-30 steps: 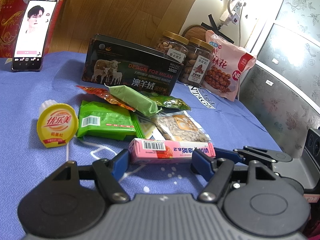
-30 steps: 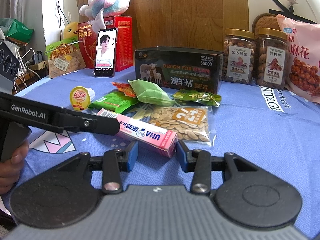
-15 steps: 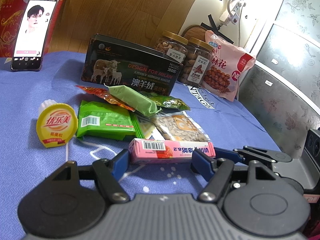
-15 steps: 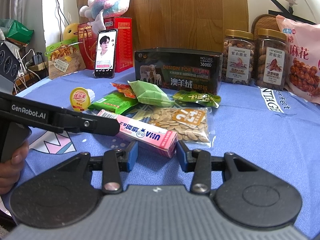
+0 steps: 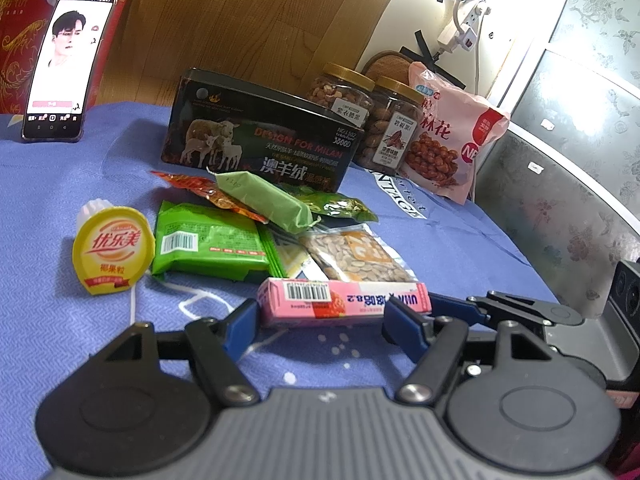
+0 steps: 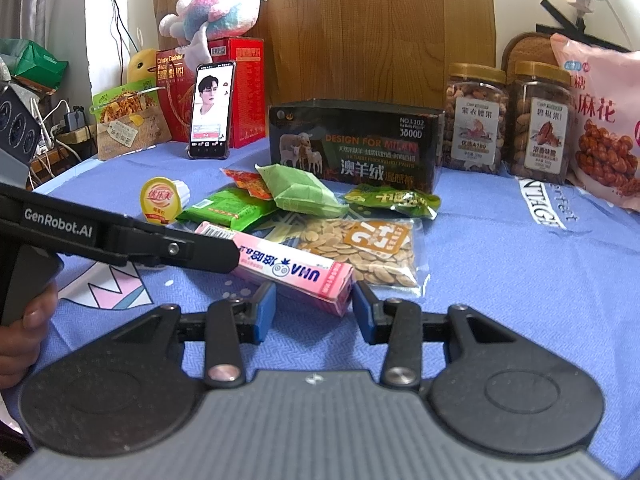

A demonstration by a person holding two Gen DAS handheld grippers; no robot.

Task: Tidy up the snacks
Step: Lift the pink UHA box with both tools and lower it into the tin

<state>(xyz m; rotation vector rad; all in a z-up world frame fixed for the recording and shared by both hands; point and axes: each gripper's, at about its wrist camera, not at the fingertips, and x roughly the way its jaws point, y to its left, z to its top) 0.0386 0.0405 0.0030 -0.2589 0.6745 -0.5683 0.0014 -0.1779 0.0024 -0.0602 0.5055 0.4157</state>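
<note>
1. The pink candy box (image 5: 344,300) lies flat on the blue tablecloth (image 5: 48,184) at the near edge of the snack pile, at about 6 o'clock from the clear bag of seeds (image 5: 354,256) and at 4 o'clock from the yellow jelly cup (image 5: 113,250).
2. Left gripper (image 5: 320,322): its jaws stand about half open, one blue pad at each short end of the box, spanning its length. Whether the pads press on the ends or only sit beside them I cannot tell; the box looks to rest on the cloth.
3. Right gripper (image 6: 314,306): jaws partly open, straddling the box's near end across its narrow width. A small gap shows at each pad, so it holds nothing.
4. Handling, as I judge it: a slim cardboard carton, light and fairly stiff along its length, but its faces would dent under a hard squeeze (the printed surface looks glossy, so it may slip).
5. Best hold, I think: across the narrow width near the middle, where it balances. An end-to-end grip needs wide jaws and could buckle the end flaps.
6. The green wafer pack (image 5: 212,242) and the seed bag are soft and crinkly and lie just behind the box, so a low approach risks dragging them.
</note>
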